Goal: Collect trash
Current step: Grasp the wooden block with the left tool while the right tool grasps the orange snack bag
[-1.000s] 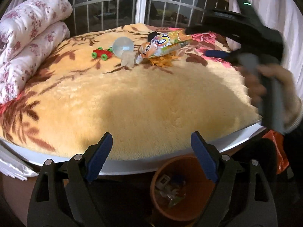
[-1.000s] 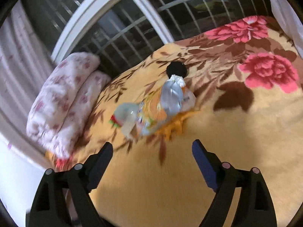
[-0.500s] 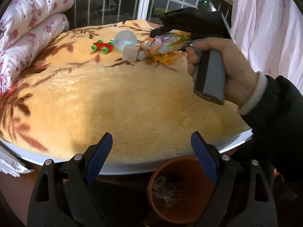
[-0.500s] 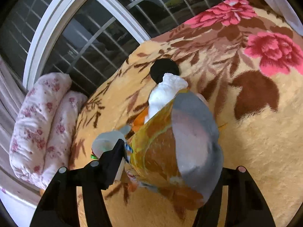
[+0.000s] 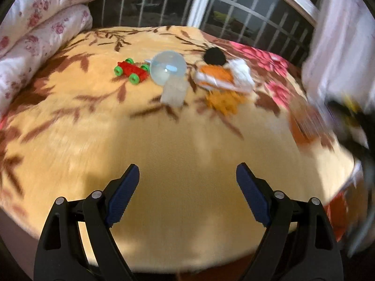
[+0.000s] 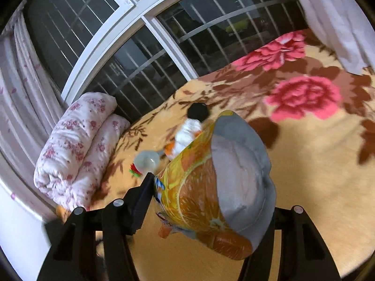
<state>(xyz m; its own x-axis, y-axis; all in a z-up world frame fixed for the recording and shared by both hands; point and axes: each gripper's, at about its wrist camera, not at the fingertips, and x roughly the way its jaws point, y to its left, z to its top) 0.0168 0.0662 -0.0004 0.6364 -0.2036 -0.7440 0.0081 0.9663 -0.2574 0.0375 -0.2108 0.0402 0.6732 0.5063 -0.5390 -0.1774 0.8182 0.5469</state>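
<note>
My right gripper (image 6: pixel 206 194) is shut on an orange-printed snack bag (image 6: pixel 211 182) with a silver inside, held above the blanket. My left gripper (image 5: pixel 187 180) is open and empty over the near part of the yellow flowered blanket (image 5: pixel 164 145). On the blanket's far side lie an orange and white wrapper (image 5: pixel 222 76), orange crumbs (image 5: pixel 223 100), a black round lid (image 5: pixel 214 56) and a clear plastic cup (image 5: pixel 170 75). The wrapper (image 6: pixel 187 133), lid (image 6: pixel 198 111) and cup (image 6: pixel 146 162) also show in the right wrist view. My right gripper is a blur at the right edge of the left wrist view.
A red toy car (image 5: pixel 132 70) with green wheels sits left of the cup. Rolled floral quilts (image 5: pixel 35 30) lie at the left. A barred window (image 6: pixel 164 53) and pale curtains (image 5: pixel 339 35) stand behind the bed.
My right gripper has lifted the snack bag off the pile and drawn back to the right. My left gripper has moved forward over the blanket; the orange bin has left its view.
</note>
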